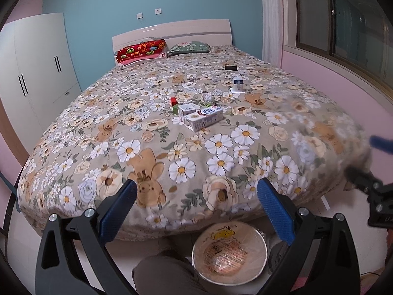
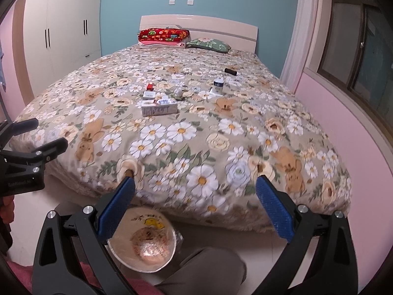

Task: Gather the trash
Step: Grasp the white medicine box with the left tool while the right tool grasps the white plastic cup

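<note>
Trash lies mid-bed on the floral bedspread (image 1: 147,152): two white cartons (image 1: 203,118) (image 2: 159,108), a small red and green box (image 1: 174,103) (image 2: 150,86), a crumpled wrapper (image 1: 207,98) (image 2: 178,93), a white bottle (image 1: 237,84) (image 2: 218,84) and a black object (image 1: 231,67) (image 2: 231,71). A bin lined with a printed plastic bag (image 1: 228,250) (image 2: 145,241) stands on the floor at the bed's foot. My left gripper (image 1: 196,209) and right gripper (image 2: 196,209) are both open and empty, held above the bed's foot edge near the bin.
A white wardrobe (image 1: 36,68) stands left of the bed. A red pillow (image 1: 141,50) and a green pillow (image 1: 190,48) lie at the headboard. A pink wall and window (image 1: 343,24) run along the right. A person's knee (image 2: 208,268) is beside the bin.
</note>
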The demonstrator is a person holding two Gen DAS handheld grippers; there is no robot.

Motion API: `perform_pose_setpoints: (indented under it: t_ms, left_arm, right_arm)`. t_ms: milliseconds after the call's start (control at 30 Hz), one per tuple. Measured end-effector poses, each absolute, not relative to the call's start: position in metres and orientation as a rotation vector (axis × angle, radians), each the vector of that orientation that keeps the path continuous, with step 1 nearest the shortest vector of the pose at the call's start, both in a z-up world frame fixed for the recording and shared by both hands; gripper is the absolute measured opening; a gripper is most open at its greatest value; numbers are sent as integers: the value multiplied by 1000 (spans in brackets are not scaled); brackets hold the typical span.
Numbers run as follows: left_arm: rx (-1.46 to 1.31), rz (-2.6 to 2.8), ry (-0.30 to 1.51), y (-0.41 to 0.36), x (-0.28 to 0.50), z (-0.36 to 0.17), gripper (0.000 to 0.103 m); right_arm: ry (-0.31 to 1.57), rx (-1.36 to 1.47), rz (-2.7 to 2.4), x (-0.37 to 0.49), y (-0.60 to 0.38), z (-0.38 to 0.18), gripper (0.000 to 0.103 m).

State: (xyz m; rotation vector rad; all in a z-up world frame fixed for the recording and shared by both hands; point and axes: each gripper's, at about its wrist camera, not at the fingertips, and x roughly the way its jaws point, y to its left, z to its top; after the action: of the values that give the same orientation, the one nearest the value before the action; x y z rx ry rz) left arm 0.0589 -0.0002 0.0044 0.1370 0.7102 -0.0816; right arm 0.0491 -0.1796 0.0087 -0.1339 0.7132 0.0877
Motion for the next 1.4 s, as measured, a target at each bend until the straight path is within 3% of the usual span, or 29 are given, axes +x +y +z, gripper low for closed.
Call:
perform_pose_setpoints:
  t_ms: [767,1400]
  left_arm:
    - [-12,-22,860,4,284,-9,99]
    - [-135,117,1017,5,444,-91,99]
  right_arm:
    - [693,-112,90,292,-217,21,96]
    - [732,-82,32,543,-225,-52,96]
